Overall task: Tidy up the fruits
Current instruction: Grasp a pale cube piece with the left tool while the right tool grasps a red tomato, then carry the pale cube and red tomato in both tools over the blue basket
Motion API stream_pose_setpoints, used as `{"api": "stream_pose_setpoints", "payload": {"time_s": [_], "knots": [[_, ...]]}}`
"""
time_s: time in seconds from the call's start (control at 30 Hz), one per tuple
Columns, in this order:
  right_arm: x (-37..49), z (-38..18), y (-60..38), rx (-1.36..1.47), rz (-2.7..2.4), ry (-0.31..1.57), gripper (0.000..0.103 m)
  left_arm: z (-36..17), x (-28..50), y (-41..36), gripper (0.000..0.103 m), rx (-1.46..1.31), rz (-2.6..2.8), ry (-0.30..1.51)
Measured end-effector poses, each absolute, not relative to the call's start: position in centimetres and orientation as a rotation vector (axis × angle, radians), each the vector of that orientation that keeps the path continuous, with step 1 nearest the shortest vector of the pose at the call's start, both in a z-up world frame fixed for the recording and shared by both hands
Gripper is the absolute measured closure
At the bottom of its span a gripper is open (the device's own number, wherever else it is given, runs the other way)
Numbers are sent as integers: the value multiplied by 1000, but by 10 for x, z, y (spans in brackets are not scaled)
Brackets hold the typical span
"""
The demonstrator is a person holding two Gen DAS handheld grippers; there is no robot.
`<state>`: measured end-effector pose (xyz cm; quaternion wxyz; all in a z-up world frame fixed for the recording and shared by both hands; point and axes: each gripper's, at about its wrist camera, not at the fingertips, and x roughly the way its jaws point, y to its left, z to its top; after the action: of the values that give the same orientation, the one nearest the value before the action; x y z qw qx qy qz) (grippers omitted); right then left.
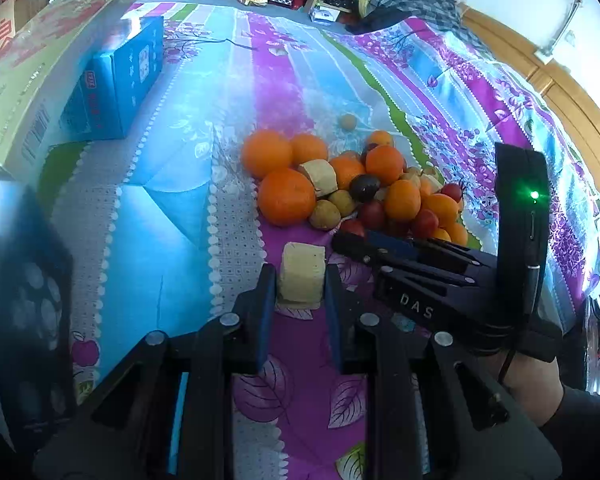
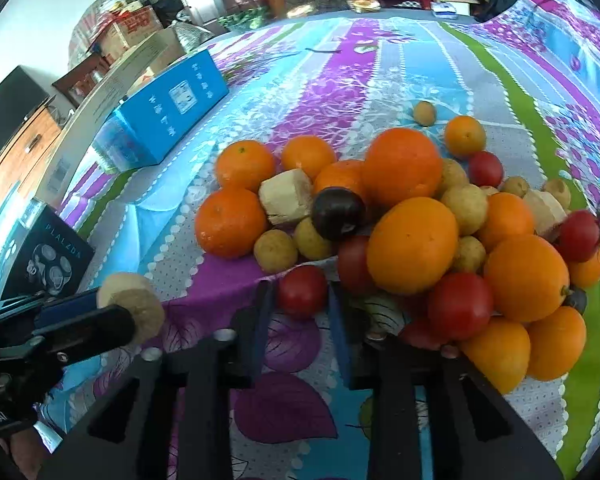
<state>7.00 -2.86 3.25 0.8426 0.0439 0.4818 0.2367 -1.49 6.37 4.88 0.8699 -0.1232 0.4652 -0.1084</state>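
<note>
Nearest, the left gripper (image 1: 300, 292) has its blue-padded jaws clamped on a pale yellow, squat cylindrical chunk of peeled fruit (image 1: 302, 276) held just above the purple, blue and green striped floral tablecloth (image 1: 180, 216). Beside it, the right gripper (image 2: 300, 300) has its jaws closed on a small round red tomato (image 2: 302, 291) at the near edge of the fruit pile (image 2: 404, 216). The pile, mid-table, mixes oranges, red tomatoes, tan round fruits, a dark plum (image 2: 337, 213) and another pale chunk (image 2: 286, 196). Farther left lies a blue cardboard box (image 2: 172, 112); one small tan fruit (image 2: 424, 112) sits alone beyond the pile.
</note>
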Motion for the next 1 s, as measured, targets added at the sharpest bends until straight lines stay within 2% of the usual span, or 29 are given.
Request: {"api": "stream_pose_setpoints", "payload": {"time_s": [0.17,0.43,0.7,1.0], "knots": [[61,47,-34,89,483,990,75,63,-20,68,79,-249,-202,948],[35,116,-28,67,487,906,75,114,-35,86,79,-177,-102,859],[15,191,10,33,533,834,75,174,-75,149,79,-176,70,751],[-17,257,92,19,679,770,75,207,-123,216,79,-219,233,683]]}}
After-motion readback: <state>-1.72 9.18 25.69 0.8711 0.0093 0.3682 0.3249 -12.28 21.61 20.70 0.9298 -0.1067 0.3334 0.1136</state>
